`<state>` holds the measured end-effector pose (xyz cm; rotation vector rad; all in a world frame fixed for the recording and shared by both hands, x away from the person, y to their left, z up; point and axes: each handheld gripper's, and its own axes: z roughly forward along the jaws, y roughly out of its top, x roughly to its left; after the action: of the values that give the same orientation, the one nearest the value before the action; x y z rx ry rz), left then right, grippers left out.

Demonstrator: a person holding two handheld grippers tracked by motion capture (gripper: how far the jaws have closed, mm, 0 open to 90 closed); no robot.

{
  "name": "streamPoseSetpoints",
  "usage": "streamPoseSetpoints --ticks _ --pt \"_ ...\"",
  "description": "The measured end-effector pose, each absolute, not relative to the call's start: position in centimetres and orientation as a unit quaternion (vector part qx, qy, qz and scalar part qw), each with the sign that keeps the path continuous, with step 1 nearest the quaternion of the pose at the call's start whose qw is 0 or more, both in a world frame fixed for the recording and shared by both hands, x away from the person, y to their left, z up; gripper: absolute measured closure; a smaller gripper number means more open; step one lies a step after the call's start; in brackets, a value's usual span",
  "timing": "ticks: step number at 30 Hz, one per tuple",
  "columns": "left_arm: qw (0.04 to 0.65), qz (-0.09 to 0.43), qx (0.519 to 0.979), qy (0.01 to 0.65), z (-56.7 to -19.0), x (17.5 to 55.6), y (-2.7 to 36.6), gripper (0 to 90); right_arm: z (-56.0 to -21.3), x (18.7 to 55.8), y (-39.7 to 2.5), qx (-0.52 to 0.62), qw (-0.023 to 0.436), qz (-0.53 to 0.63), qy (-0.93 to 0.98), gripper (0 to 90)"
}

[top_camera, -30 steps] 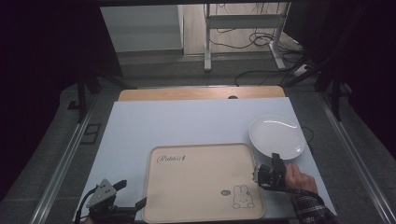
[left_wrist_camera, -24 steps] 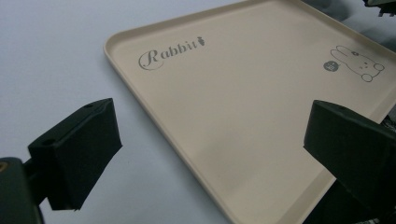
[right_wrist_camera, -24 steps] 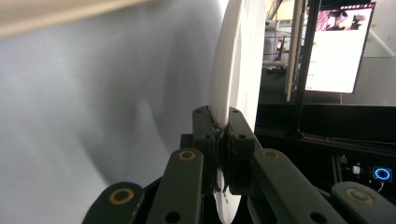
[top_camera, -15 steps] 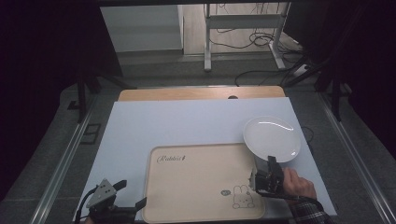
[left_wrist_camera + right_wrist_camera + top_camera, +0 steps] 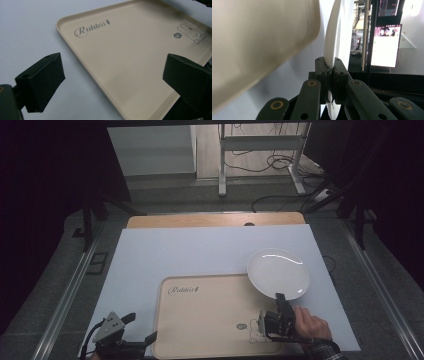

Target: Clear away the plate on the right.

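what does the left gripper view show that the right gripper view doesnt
Left gripper view: the open left gripper over the near-left edge of the beige tray, with its Rabbit lettering and rabbit drawing.

Right gripper view: the right gripper shut on the rim of the white plate, held edge-on, and a lit monitor behind.

Both: the tray, blurred in the right gripper view, and the white table cover.
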<state>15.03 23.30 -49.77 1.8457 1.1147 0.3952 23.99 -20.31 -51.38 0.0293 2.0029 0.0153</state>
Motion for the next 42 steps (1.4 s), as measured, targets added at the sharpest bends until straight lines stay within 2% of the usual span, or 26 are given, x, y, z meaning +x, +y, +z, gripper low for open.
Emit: streamPoseSetpoints --ticks 42 --pt "0.456 0.161 0.75 0.452 -49.8 15.0 23.3 3.7 -52.2 17.7 -12.1 -0.098 0.515 0.085 0.847 85.3"
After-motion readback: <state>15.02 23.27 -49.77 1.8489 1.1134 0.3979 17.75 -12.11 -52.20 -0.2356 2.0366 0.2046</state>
